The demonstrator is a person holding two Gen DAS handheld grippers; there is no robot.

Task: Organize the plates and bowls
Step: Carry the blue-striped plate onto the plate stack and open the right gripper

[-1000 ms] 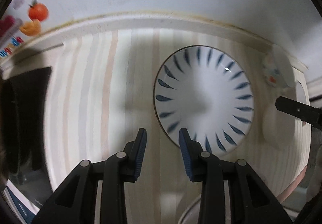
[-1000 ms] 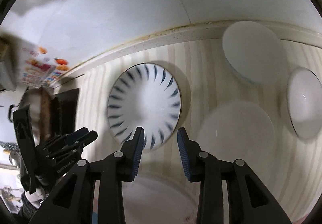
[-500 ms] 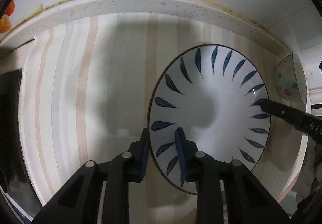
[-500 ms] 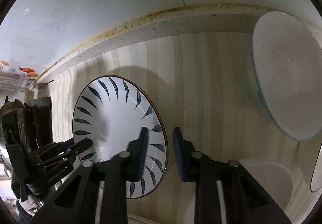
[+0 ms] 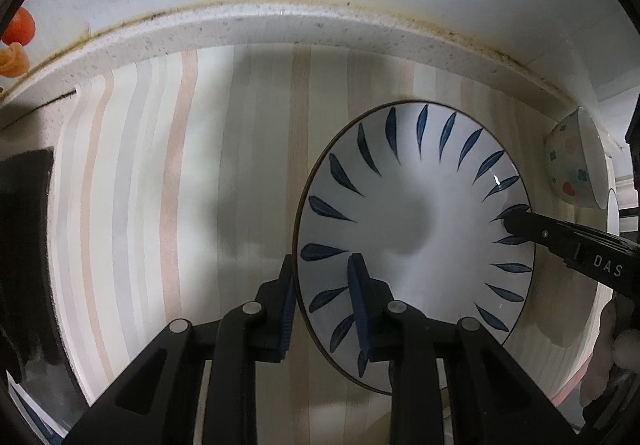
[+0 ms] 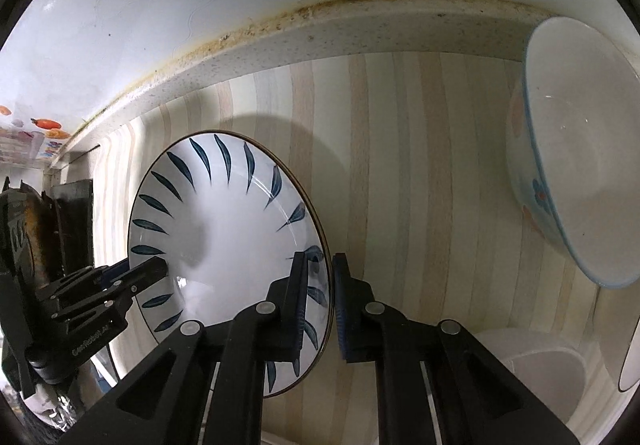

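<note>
A white plate with blue leaf marks (image 5: 416,221) is held off the striped counter by both grippers. My left gripper (image 5: 322,301) is shut on its left rim, one finger inside and one outside. My right gripper (image 6: 322,297) is shut on the opposite rim of the same plate (image 6: 224,229). The right gripper's finger (image 5: 560,241) shows at the plate's right edge in the left wrist view. The left gripper's body (image 6: 100,301) shows at the plate's left edge in the right wrist view.
A flowered white bowl (image 6: 576,185) stands to the right, also seen small in the left wrist view (image 5: 572,165). A plain white dish (image 6: 536,377) lies at lower right. The speckled counter ledge (image 5: 280,25) and wall run behind. A dark stove edge (image 5: 24,229) is at left.
Both grippers came in from the two sides and shut on the patterned plate's rim. The plate now sits closer and tilted, lifted from where it lay flat.
</note>
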